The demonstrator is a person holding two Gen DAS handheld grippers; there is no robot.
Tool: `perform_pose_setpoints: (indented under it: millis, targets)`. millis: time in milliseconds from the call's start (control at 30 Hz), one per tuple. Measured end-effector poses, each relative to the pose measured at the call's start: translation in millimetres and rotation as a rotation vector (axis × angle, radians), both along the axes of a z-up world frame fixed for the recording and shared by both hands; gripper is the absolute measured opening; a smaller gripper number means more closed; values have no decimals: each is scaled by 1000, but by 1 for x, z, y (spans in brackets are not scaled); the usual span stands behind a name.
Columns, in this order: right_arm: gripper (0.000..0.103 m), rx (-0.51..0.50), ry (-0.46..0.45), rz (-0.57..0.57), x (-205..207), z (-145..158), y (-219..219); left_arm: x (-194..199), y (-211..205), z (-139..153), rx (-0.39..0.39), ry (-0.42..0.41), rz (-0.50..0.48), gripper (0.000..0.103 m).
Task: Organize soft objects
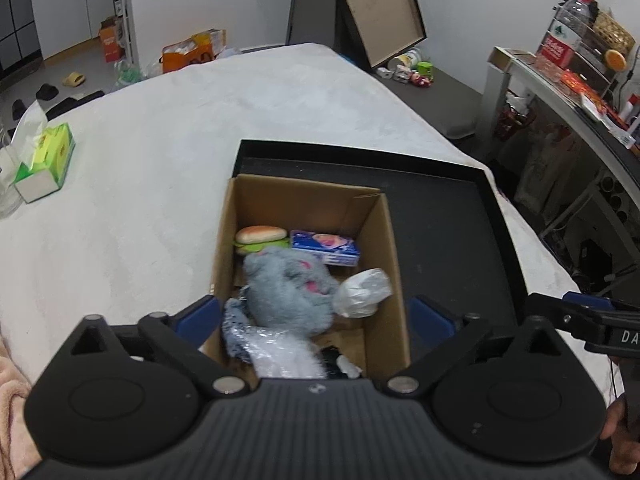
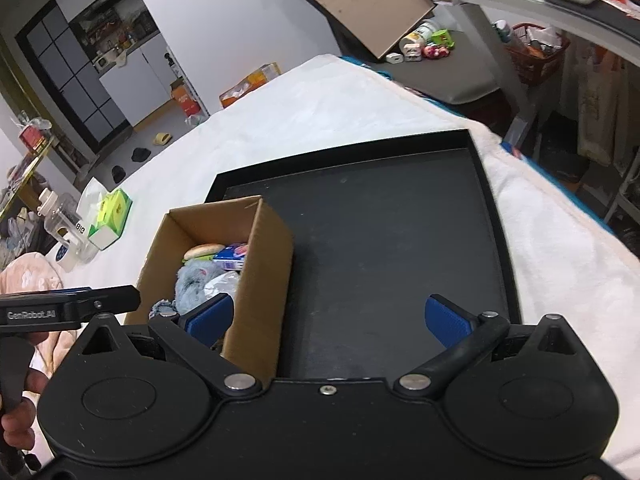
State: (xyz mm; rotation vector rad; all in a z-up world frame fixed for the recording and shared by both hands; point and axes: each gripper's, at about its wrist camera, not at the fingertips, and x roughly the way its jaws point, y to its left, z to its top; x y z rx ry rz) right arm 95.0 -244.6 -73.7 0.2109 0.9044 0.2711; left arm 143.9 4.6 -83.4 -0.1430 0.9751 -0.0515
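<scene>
An open cardboard box [image 1: 384, 240] [image 2: 260, 280] stands in the left part of a black tray [image 1: 460, 232] [image 2: 380, 240]. Inside lie a grey plush toy [image 1: 284, 292] [image 2: 192, 280], a toy burger [image 1: 260, 238] [image 2: 202, 252], a blue tissue pack [image 1: 324, 248] [image 2: 232, 256], a crumpled clear plastic bag [image 1: 362, 292] and a blue-white cloth under clear film [image 1: 256, 336]. My left gripper [image 1: 314, 316] hangs open above the box, its blue pads wide on either side of the contents, touching nothing. My right gripper [image 2: 328, 318] is open over the box's right wall and the bare tray floor.
The tray lies on a white cloth-covered surface [image 1: 160, 160]. A green tissue box [image 1: 46, 164] [image 2: 110, 220] and a clear bottle [image 2: 64, 232] stand at the left. A shelf unit with clutter [image 1: 568, 80] is off to the right. A pink blanket [image 2: 28, 276] lies at the near left.
</scene>
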Motion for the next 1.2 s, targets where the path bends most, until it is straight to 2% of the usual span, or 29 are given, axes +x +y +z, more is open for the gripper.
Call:
perform_pose_setpoints:
  millis: [500,1200]
  targets:
    - [103,13,-61,-55,-25,29,-30,-26,-32,41,34,-79,-22,103]
    - [103,6,-141,-94,-73,81,-36,-82,-32,91,26,-135,-28,103]
